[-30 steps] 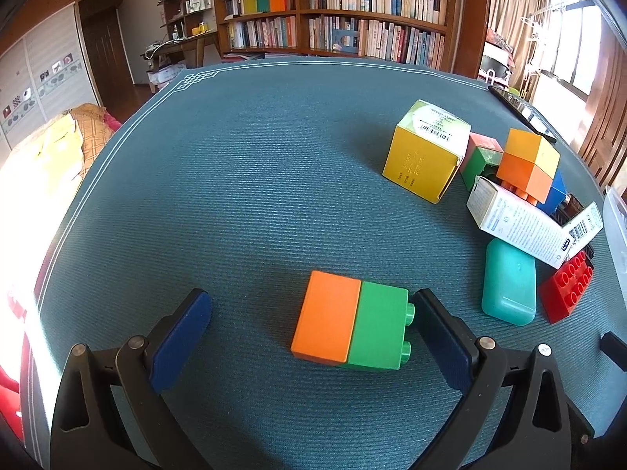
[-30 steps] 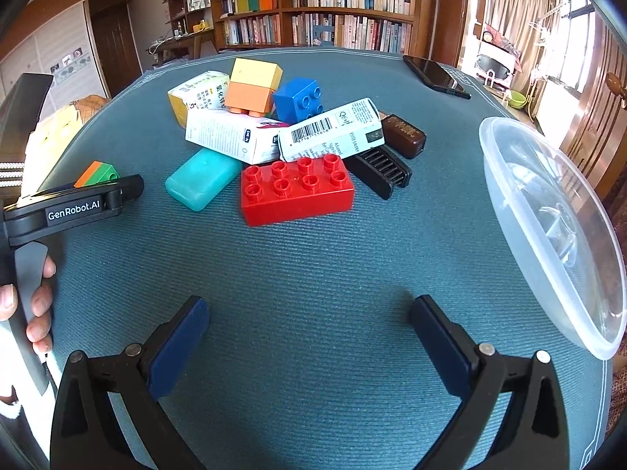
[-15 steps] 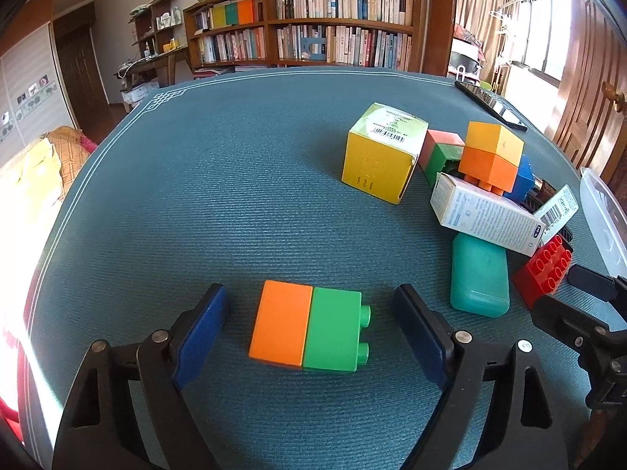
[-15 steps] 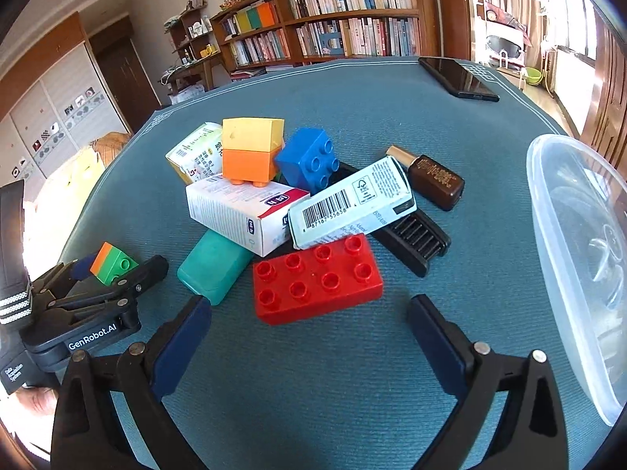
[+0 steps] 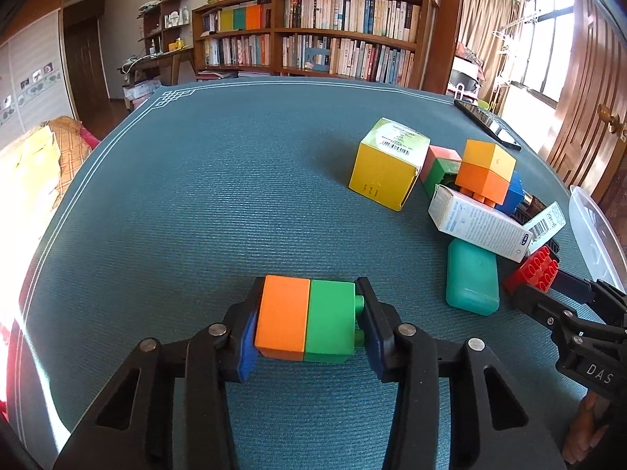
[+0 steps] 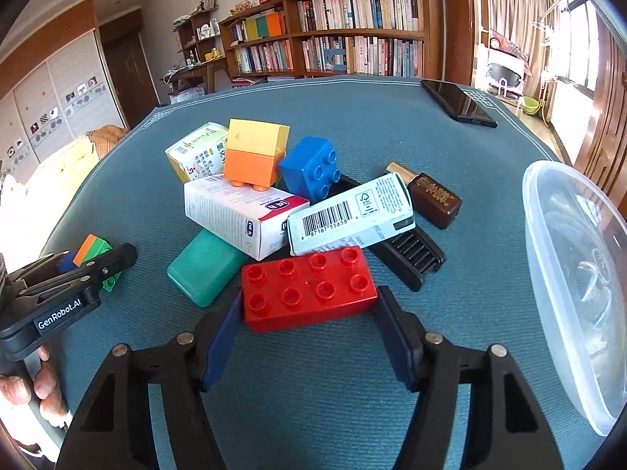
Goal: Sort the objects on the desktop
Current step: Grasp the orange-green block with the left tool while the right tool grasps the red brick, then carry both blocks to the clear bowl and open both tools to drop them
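Observation:
My left gripper (image 5: 309, 325) is shut on an orange-and-green block pair (image 5: 305, 319) resting on the teal cloth; it also shows in the right wrist view (image 6: 96, 252). My right gripper (image 6: 309, 321) is shut on a red eight-stud brick (image 6: 307, 288) at the near edge of the pile; the brick also shows in the left wrist view (image 5: 533, 270). The pile holds a yellow-on-orange block (image 6: 254, 156), a blue brick (image 6: 313, 168), two white cartons (image 6: 243, 215) (image 6: 348, 213), a teal case (image 6: 203, 270), a yellow box (image 5: 386, 164), a brown bottle (image 6: 431, 196) and a black comb (image 6: 407, 258).
A clear plastic tub (image 6: 576, 274) lies at the right edge of the table. A black phone (image 6: 456, 103) lies at the far right. A red-and-green block (image 5: 441, 168) sits behind the yellow box. The table edge (image 5: 58, 211) curves along the left.
Both grippers have closed: the left onto the orange-and-green block pair, the right moved forward and closed onto the red brick.

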The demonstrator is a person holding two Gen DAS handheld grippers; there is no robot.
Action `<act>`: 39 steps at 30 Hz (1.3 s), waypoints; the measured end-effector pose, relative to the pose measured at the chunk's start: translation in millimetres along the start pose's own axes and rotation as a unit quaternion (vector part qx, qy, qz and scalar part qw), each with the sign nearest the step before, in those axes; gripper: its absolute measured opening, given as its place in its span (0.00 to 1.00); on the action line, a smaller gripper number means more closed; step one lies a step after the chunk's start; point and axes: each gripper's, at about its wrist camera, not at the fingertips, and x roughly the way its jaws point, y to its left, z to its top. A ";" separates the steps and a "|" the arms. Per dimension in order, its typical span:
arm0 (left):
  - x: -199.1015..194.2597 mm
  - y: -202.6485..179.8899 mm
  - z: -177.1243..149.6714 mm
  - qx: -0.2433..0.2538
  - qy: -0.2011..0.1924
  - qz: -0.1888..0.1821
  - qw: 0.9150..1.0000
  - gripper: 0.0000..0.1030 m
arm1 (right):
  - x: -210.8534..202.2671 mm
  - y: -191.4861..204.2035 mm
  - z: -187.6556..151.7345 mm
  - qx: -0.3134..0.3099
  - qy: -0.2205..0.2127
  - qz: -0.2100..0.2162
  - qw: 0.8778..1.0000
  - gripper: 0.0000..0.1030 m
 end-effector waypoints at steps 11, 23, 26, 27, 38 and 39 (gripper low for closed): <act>-8.1 -1.4 -3.1 -0.002 -0.015 -0.025 1.000 0.45 | -10.2 1.7 -2.9 0.000 -0.022 0.013 1.000 0.68; -20.3 -20.0 2.7 0.014 -0.036 -0.051 0.998 0.45 | -30.8 -0.9 2.6 0.010 -0.067 0.008 0.998 0.68; -25.9 -30.6 5.1 0.025 -0.042 -0.060 0.997 0.45 | -43.8 -6.8 7.2 0.018 -0.089 -0.001 0.996 0.68; -28.3 -34.2 5.4 0.028 -0.045 -0.064 0.997 0.45 | -48.1 -9.1 8.5 0.021 -0.095 -0.004 0.995 0.68; -43.8 -78.9 15.7 0.043 -0.047 -0.119 0.991 0.45 | -94.6 -66.6 6.7 0.074 -0.132 -0.058 0.987 0.68; -45.0 -85.2 17.1 0.044 -0.047 -0.125 0.990 0.45 | -98.3 -74.7 6.1 0.082 -0.134 -0.064 0.986 0.68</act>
